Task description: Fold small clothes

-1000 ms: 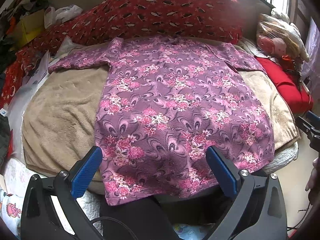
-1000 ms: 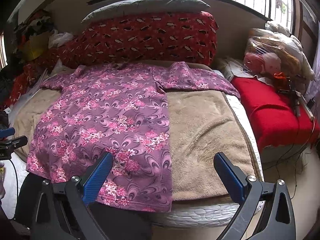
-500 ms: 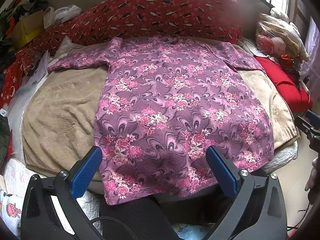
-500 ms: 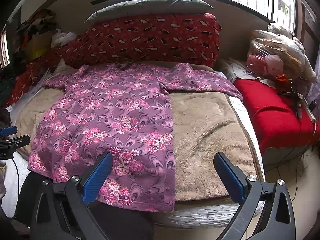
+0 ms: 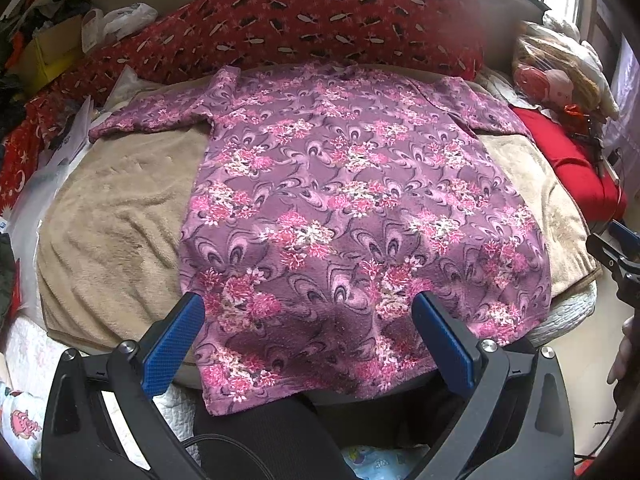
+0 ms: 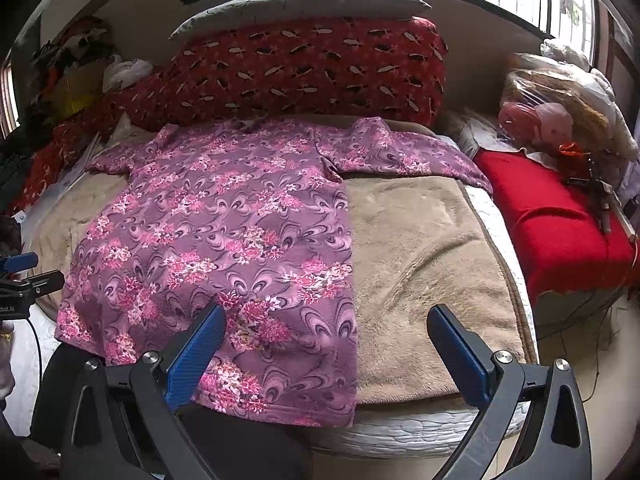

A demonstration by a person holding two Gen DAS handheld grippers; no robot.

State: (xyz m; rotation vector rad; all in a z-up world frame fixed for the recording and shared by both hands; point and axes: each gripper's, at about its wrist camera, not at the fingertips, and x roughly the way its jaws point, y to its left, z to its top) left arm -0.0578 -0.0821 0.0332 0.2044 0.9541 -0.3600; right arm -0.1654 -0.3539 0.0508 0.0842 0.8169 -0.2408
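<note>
The floral top (image 5: 352, 208) lies spread flat on the bed's beige blanket (image 5: 116, 216), ready for folding; left gripper (image 5: 308, 320) and right gripper (image 6: 326, 330) hover wide apart, empty

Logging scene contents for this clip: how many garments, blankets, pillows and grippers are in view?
Purple floral top: 1
Beige blanket: 1
Red patterned pillow: 1
Grey pillow: 1
Grippers: 2, the left gripper and the right gripper, both open
Total: 6

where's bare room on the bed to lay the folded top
Bare tan fleece blanket between the purple floral top and the red cushion, and left of the top. Crowded along the red patterned pillow.
</note>
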